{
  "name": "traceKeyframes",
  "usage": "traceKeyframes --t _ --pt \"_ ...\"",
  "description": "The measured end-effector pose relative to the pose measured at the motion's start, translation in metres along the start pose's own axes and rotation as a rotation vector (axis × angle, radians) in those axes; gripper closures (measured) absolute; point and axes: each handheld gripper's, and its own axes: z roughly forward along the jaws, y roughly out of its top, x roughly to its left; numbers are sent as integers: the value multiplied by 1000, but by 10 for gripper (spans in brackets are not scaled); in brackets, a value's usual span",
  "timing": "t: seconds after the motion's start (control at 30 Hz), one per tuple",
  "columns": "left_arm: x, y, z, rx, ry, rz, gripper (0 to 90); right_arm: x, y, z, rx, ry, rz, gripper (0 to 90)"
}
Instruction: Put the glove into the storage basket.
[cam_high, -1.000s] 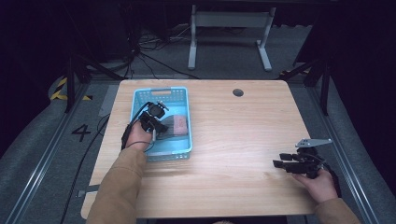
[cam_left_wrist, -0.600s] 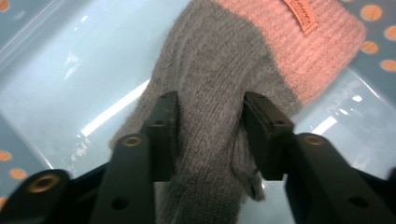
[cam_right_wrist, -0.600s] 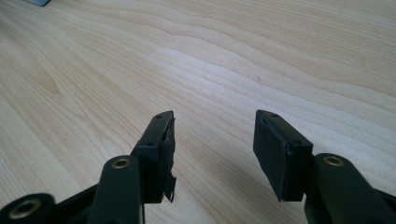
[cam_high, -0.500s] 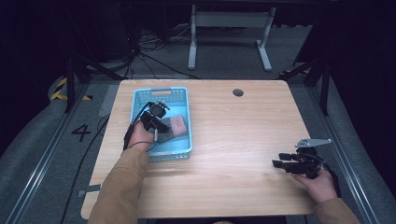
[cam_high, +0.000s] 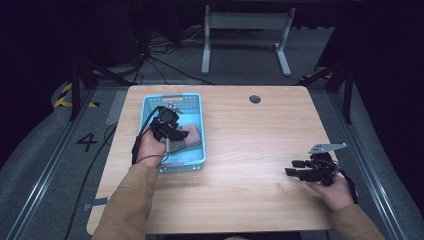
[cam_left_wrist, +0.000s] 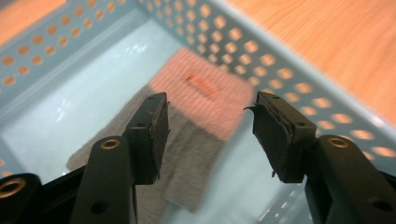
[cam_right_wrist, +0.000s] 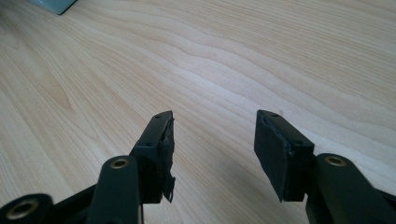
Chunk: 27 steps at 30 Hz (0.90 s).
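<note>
Left gripper (cam_left_wrist: 208, 135), released, hovers inside the blue basket (cam_high: 197, 127) over the cloth (cam_left_wrist: 196, 121), apparently for grasping; right gripper (cam_right_wrist: 215, 154) rests released near-right.

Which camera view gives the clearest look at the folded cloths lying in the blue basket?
The left gripper view: the pink cloth and grey cloth lie close beneath the open left claw, inside the basket. The high view shows them small, partly behind that claw. The right gripper view shows bare table and a basket corner.
</note>
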Motion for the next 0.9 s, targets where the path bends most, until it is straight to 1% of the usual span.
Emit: traceKeyframes --t 0.1,0.17,0.2,0.23,0.27,0.3,0.33,0.37,0.4,0.43,0.47,0.5,0.53,0.7,0.77,0.9 --pt "-11 0 -14 -28 -23 22 460 0 3 3 1 11 -2 479" --pt "-18 0 -24 -50 -39 29 457 1 8 7 5 19 -13 479" --pt "-21 -1 -28 -61 -54 31 457 1 8 7 5 19 -13 479" --pt "-28 -3 -35 -75 -71 37 456 2 11 10 10 25 -15 478" --pt "-28 -3 -35 -75 -71 37 454 2 11 10 10 25 -15 478" --pt "-36 -5 -42 -82 -83 60 452 2 13 13 14 31 -19 478" --pt "-36 -5 -42 -82 -83 60 449 2 13 14 15 32 -22 477" --pt "-43 -8 -48 -81 -107 84 445 2 13 15 20 34 -24 477" --pt "-47 -10 -51 -82 -119 97 442 2 14 15 22 34 -24 477" --pt "-51 -12 -53 -85 -124 106 443 2 14 16 23 35 -25 477" --pt "-51 -12 -53 -85 -124 106 442 2 14 16 21 37 -25 476" --pt "-58 -17 -57 -92 -140 122 443 2 15 16 19 39 -24 476" --pt "-62 -19 -58 -98 -150 132 443 2 15 16 18 39 -24 476" --pt "-78 -32 -64 -117 -190 156 446 2 14 16 22 40 -25 476" --pt "-81 -35 -65 -125 -192 161 449 2 14 16 22 40 -26 476" --pt "-87 -45 -64 -132 -229 166 447 3 13 17 28 41 -26 476"
